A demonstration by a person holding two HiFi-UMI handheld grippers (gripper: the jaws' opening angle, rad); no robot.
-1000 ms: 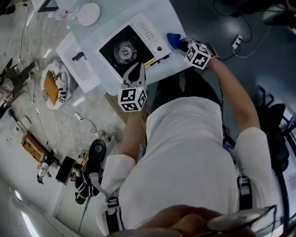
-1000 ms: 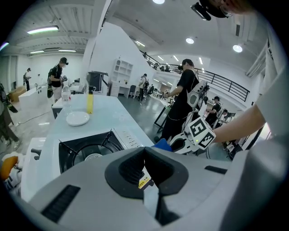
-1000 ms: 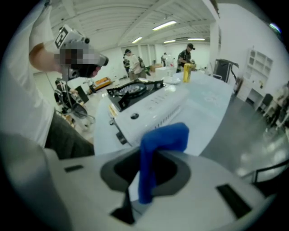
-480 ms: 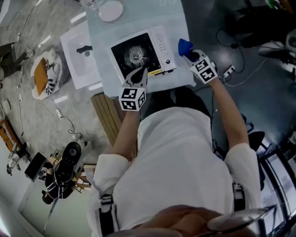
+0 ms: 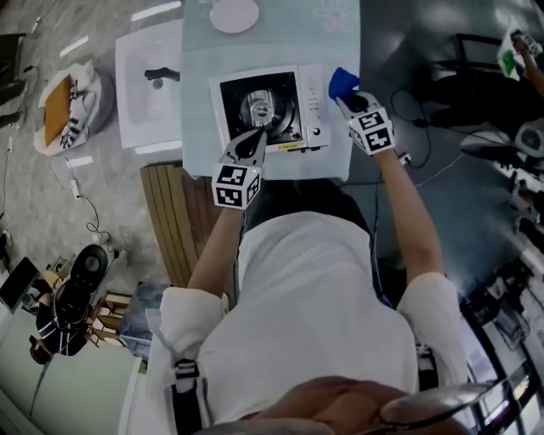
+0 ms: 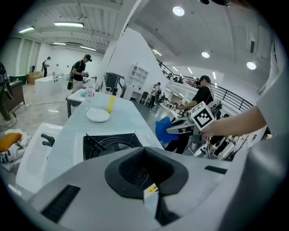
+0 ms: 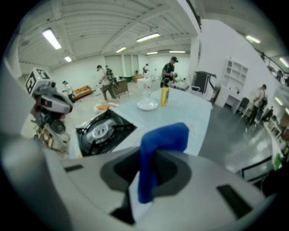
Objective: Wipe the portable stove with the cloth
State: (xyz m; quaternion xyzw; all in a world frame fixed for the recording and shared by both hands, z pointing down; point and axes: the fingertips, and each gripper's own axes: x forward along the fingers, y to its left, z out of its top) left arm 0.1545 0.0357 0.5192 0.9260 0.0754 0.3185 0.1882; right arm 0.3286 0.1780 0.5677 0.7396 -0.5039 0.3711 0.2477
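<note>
Pinching the cloth (image 5: 340, 81) with a fold free for wiping, the right gripper (image 5: 346, 96) hangs just beside the stove (image 5: 313, 106); the left gripper (image 5: 254, 138), jaws together and empty, sits over its front edge, likely steadying it.

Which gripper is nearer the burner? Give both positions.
Left. The left gripper is over the near edge of the portable stove, by the burner; the right gripper holds the blue cloth beyond its right side.

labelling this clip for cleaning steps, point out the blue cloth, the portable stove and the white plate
blue cloth (image 5: 342, 81): head view, on its bunched upper fold.
portable stove (image 5: 262, 107): head view, on the round burner.
white plate (image 5: 234, 14): head view, on its centre.
</note>
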